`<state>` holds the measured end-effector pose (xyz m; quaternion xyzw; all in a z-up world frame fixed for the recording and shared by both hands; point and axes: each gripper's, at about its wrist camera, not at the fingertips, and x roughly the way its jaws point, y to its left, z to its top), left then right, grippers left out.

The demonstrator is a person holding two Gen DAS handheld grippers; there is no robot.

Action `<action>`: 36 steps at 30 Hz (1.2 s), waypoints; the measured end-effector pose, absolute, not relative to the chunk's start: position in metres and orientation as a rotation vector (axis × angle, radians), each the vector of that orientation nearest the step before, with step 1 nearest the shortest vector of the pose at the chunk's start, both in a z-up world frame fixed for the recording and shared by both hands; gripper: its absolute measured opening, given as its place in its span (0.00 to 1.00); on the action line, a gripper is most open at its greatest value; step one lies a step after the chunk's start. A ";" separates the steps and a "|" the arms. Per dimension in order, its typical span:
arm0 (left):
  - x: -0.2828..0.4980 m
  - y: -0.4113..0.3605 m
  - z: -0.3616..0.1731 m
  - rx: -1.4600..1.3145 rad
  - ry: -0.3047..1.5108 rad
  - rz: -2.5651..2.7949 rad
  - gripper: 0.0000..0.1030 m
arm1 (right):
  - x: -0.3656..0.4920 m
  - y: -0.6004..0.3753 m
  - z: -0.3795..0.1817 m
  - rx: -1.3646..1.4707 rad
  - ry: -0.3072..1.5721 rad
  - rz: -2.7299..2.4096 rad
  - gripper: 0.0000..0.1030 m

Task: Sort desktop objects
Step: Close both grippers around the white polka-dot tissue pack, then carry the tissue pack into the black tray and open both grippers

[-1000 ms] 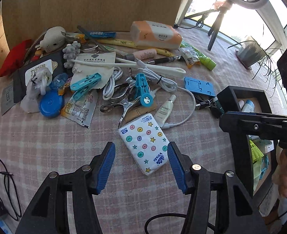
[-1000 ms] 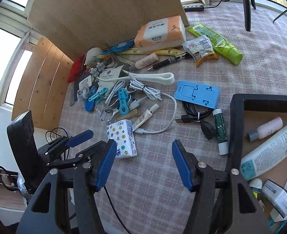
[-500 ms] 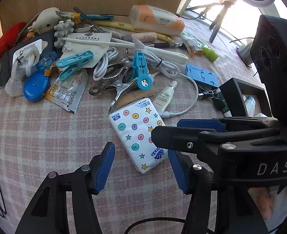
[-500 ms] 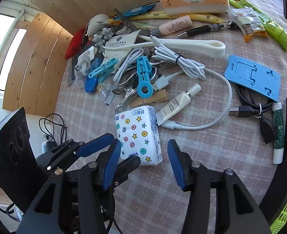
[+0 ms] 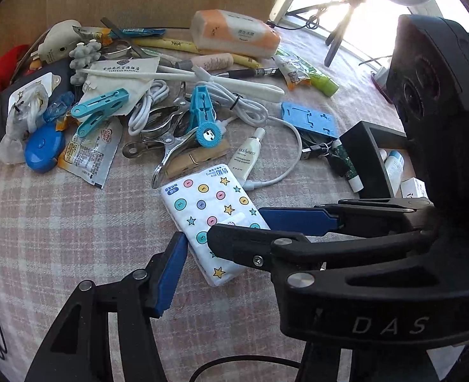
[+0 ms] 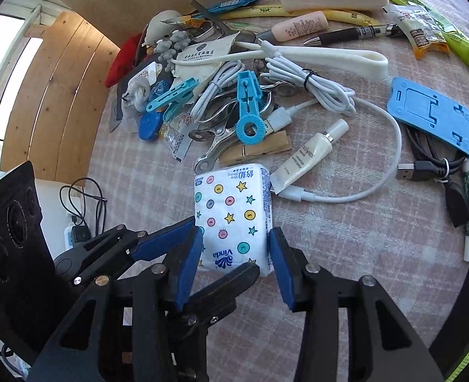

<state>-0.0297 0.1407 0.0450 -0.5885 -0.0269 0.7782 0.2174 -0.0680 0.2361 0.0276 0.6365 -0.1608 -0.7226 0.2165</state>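
Observation:
A white tissue pack with coloured dots and stars (image 5: 212,213) (image 6: 234,213) lies on the checked tablecloth at the near edge of a pile of small objects. My right gripper (image 6: 234,261) is open, its two blue pads on either side of the pack's near end; whether they touch it I cannot tell. My left gripper (image 5: 234,267) is open just before the pack; its right finger is hidden behind the right gripper, which crosses the left wrist view (image 5: 266,232).
The pile behind holds blue clips (image 5: 202,114), white cables (image 6: 314,89), a metal clamp (image 5: 164,137), a small cream tube (image 6: 307,156), a blue phone stand (image 6: 431,111), a pen (image 6: 349,36) and an orange wipes pack (image 5: 237,33). A black tray (image 5: 371,159) with bottles stands at the right.
Both grippers have moved forward and down to the tissue pack. The right gripper's pads now flank the pack, and the right gripper now crosses in front of the left.

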 end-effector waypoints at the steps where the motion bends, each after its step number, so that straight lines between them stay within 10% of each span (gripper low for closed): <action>1: -0.028 0.143 0.048 -1.622 -0.068 2.155 0.51 | -0.066 0.238 0.030 1.759 -0.447 -2.010 0.42; 36: 0.139 0.405 0.122 -1.236 0.356 1.688 0.51 | 0.152 0.507 0.109 1.683 -0.977 -2.558 0.42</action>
